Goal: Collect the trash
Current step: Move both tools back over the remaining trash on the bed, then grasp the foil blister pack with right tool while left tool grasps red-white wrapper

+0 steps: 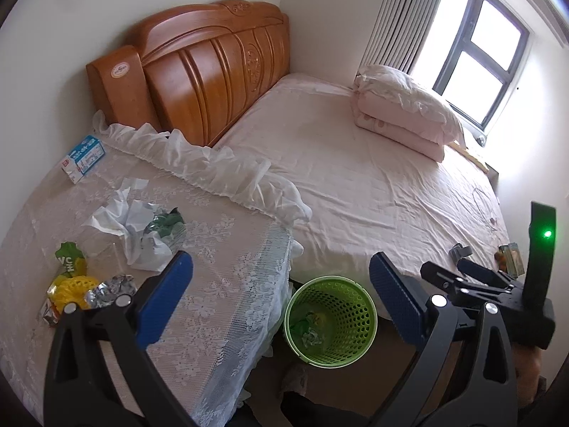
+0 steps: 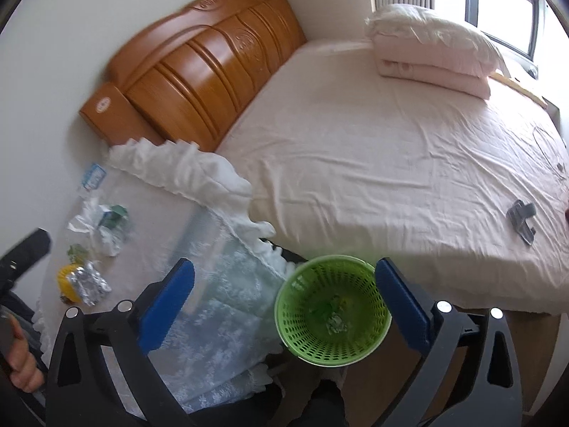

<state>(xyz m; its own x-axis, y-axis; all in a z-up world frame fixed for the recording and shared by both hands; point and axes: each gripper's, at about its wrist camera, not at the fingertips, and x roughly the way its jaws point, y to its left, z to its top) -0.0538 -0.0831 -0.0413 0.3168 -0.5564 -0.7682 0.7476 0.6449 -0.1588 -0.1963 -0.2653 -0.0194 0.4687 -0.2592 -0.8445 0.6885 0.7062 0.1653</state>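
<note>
Bed (image 2: pixel 373 142) is taking up most of both views, with the lace-covered table (image 1: pixel 220 249) pushed against its near corner and the green basket (image 2: pixel 332 307) standing on the floor in the gap between them. You are hanging the right gripper (image 2: pixel 284 306) over that basket with its jaws spread wide and nothing between them; some crumpled scraps are already lying in the basket's bottom, so I judge a drop is just finishing. Your left gripper (image 1: pixel 281 299) is also standing wide apart and empty, pointing down toward the table edge and basket.

Remaining trash is sitting on the table: crumpled white paper (image 1: pixel 124 227), a foil wad (image 1: pixel 110 290), a yellow wrapper (image 1: pixel 71 291) touching it. The next move is probably calling for a reach back to that cluster. A blue-and-white box (image 1: pixel 83 158) near the ruffled edge may not be trash. A small grey clip (image 2: pixel 521 219) is lying on the bed, well apart.
</note>
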